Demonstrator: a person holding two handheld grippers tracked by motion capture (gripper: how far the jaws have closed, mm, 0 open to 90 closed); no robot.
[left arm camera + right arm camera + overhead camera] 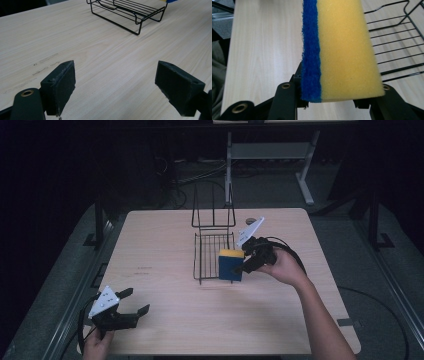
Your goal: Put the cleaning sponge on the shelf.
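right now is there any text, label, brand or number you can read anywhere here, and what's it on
None can be read.
Table: faint dark marks on the wood left of the wire rack, too small and blurred to read.
Sponge, held in the right gripper: plain blue and yellow, no print.
Left gripper: no label visible.

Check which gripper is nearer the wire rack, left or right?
Right. The right gripper holds the sponge at the wire rack's near right corner. The left gripper sits open, well apart from it, near the table's front left edge.
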